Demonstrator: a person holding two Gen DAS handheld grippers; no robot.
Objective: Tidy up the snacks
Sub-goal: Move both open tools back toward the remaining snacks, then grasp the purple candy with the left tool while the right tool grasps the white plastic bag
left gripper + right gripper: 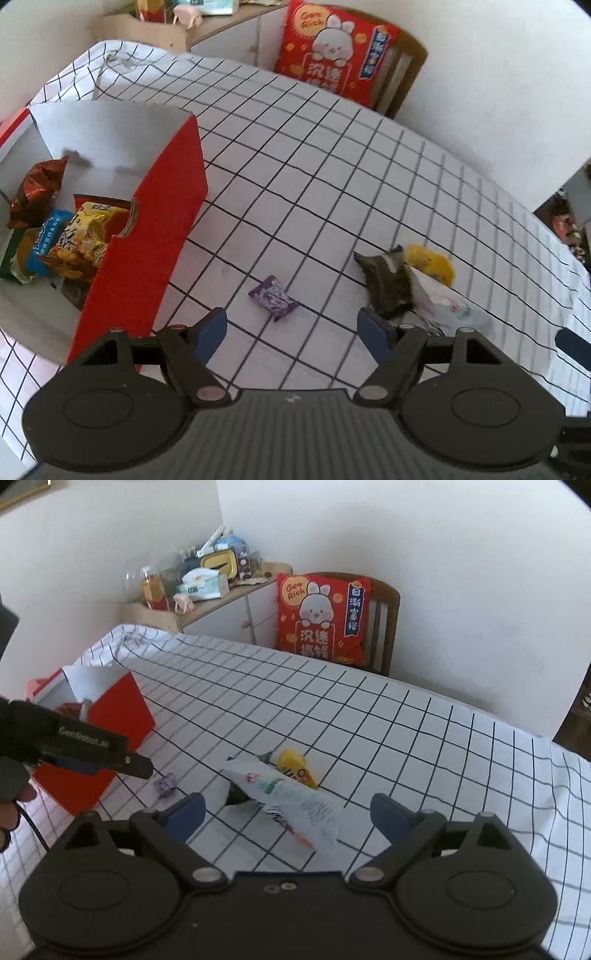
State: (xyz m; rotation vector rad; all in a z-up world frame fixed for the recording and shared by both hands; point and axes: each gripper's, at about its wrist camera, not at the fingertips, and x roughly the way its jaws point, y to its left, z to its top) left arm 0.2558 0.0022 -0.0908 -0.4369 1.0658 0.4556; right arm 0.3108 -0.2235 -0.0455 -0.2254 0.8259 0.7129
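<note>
A small purple candy packet point(273, 297) lies on the checked tablecloth just ahead of my left gripper point(293, 334), which is open and empty above it. It also shows in the right wrist view point(165, 785). To its right lie a dark green packet point(388, 284), a yellow packet point(430, 263) and a white packet point(441, 301). My right gripper point(286, 814) is open and empty over the white packet point(291, 799), with the yellow packet point(295, 768) beyond it. A red box point(162, 236) at the left holds several snack packets point(79, 236).
The checked tablecloth point(369, 716) covers the table. A chair with a red rabbit cushion point(323, 618) stands at the far edge. A cluttered sideboard point(207, 587) stands behind. The left gripper's body point(85, 749) shows beside the red box point(118, 716).
</note>
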